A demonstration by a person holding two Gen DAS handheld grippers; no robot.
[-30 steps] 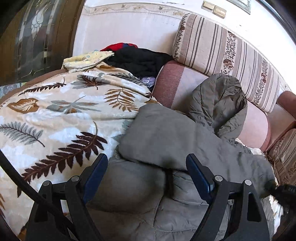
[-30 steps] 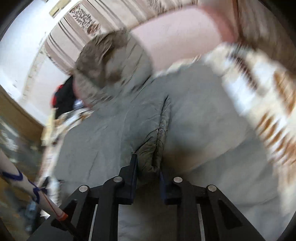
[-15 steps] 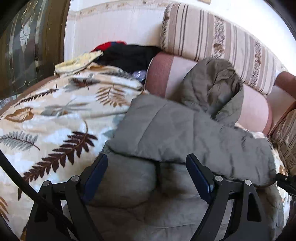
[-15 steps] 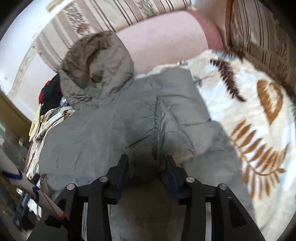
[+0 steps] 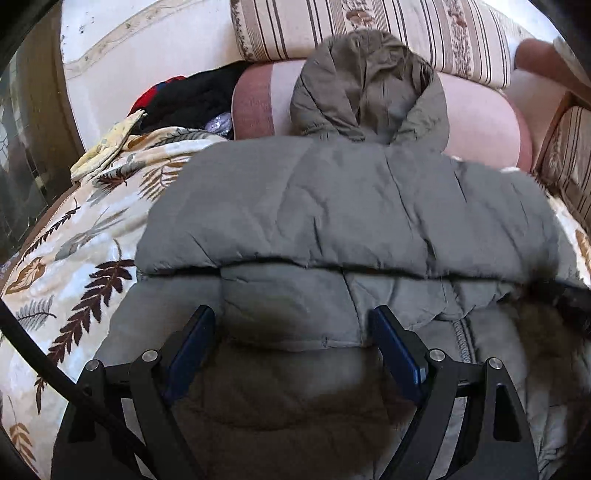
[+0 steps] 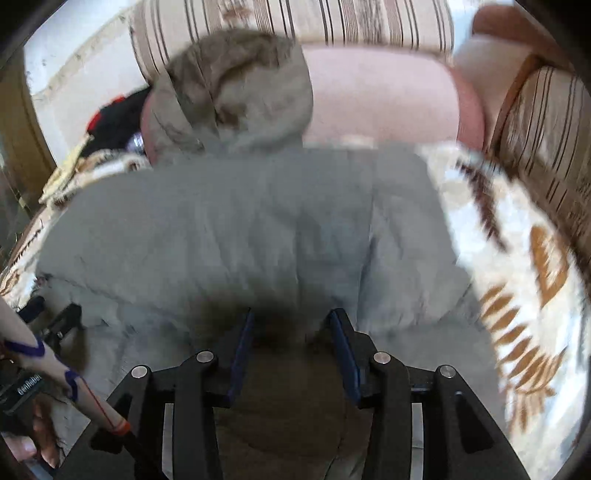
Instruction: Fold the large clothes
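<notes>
A grey-green padded hooded jacket lies on a leaf-patterned blanket on a sofa. Its sleeve is folded across the chest, and its hood rests against the pink bolster. My left gripper is open and empty just above the jacket's lower body. In the blurred right wrist view, my right gripper is open and empty over the same jacket, with the hood at the far end.
Striped back cushions run behind the bolster. A pile of black and red clothes and a yellow cloth lie at the far left. A striped armrest stands at the right. The left hand and its gripper show at lower left.
My right gripper has let go of the jacket sleeve and opened, and the sleeve now lies across the chest. Both grippers have swung to face the jacket squarely.
</notes>
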